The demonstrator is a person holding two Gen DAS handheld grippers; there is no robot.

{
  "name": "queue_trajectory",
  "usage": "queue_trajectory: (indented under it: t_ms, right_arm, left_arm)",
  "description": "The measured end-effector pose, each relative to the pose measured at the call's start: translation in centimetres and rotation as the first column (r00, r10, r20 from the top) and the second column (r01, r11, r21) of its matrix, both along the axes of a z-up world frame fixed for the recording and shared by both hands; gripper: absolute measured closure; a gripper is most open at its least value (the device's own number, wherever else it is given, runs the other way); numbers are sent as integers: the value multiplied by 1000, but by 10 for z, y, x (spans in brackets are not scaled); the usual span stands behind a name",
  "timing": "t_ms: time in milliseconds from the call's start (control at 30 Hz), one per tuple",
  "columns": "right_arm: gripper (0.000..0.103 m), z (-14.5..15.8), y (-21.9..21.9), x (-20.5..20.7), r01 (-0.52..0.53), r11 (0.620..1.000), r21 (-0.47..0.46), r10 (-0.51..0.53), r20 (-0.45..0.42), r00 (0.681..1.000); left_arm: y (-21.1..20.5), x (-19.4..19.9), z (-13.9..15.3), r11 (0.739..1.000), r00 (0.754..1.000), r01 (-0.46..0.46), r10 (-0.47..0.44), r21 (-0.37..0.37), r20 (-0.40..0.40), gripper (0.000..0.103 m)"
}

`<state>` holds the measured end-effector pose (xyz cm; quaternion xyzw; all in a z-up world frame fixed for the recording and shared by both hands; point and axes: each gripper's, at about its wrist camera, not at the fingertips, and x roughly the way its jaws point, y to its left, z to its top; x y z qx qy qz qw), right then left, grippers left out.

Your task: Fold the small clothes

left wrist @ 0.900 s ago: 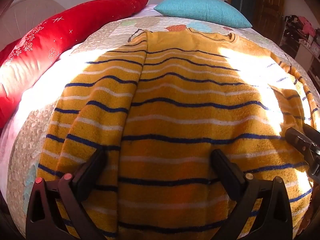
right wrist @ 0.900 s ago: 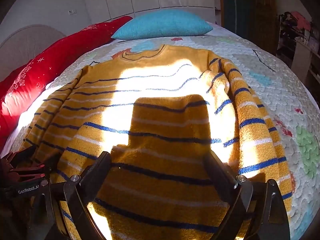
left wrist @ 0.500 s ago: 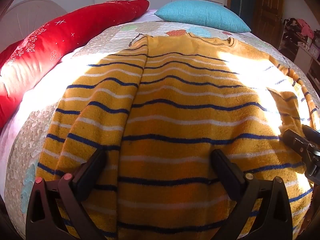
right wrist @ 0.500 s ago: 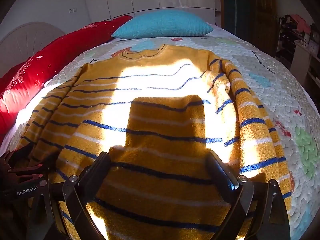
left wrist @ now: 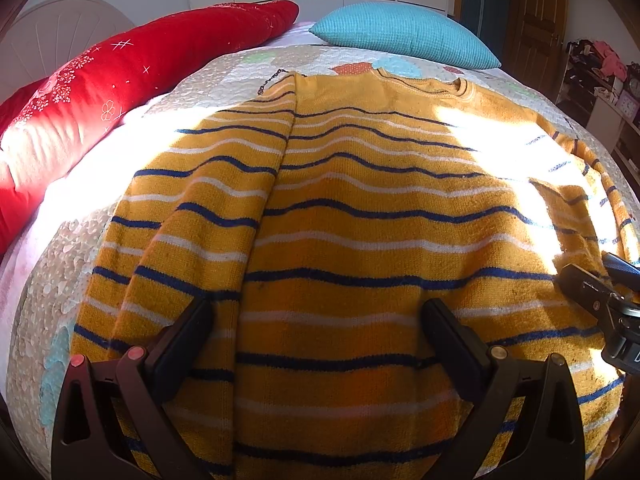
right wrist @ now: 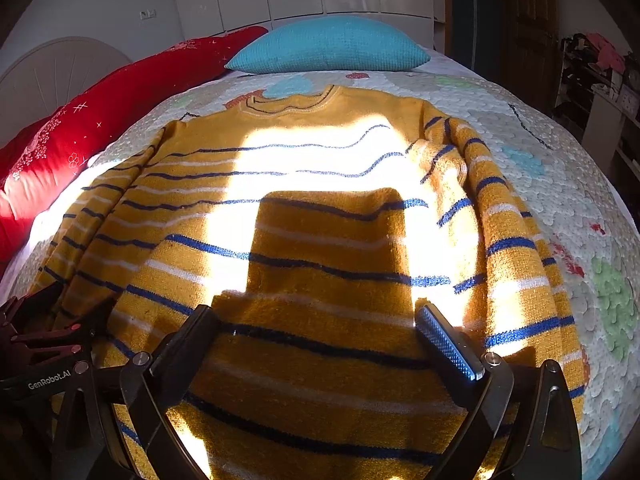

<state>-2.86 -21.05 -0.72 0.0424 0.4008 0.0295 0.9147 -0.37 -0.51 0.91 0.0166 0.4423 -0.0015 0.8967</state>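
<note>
A yellow sweater (left wrist: 360, 208) with blue and white stripes lies flat on the bed, neck toward the pillows; it also shows in the right wrist view (right wrist: 312, 216). Its left sleeve (left wrist: 192, 216) is folded down along the body. Its right sleeve (right wrist: 512, 240) lies along the right side. My left gripper (left wrist: 316, 320) is open and empty, low over the sweater's lower left part. My right gripper (right wrist: 316, 324) is open and empty, low over the lower right part. Each gripper shows at the edge of the other's view.
The quilted white bedspread (right wrist: 560, 168) with coloured patches covers the bed. A red bolster (left wrist: 100, 92) runs along the left side. A teal pillow (left wrist: 400, 36) lies at the head. A shelf with clutter (right wrist: 592, 68) stands at the right, beside a wooden door (left wrist: 536, 20).
Both grippers have drawn back and risen slightly, so more of the sweater and bed shows. The sweater has not moved. Both grippers stay open.
</note>
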Motion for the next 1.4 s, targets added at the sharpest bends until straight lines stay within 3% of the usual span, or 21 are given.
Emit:
queue_trajectory:
  t_ms: [400,967,1033,1167,1300,1400]
  right_arm:
    - [0,-5,-5,8,-21,999,27,22,-39,999]
    - [0,-5,-1,9,-11,1000,-8,11,-38,999]
    - [0,-5,-1,9,-12,1000,-10,11,-38,999]
    - [0,-5,-1,9,-13,1000,-12,12,-38,999]
    - [0,-4,0,9,-11,1000,-16,11,-36,999]
    - [0,-5,1,8,-11,1000,-20,10,-34,999]
  left_arm:
    - [-2,-1,-2,1000,1000,-6,6,-2,15,0]
    - [-1,-5,-1,1000,1000,-15,15,7,9,0]
    - [2,-10,6,1000,1000,-16,16,-13,4,0]
    - [23,-40,34,992,999,-16,21,-125,39,0]
    - [49,-67,65,996,992,-49,56,-72,110,0]
    - [72,-71,65,993,987,-114,116,-23,114,0]
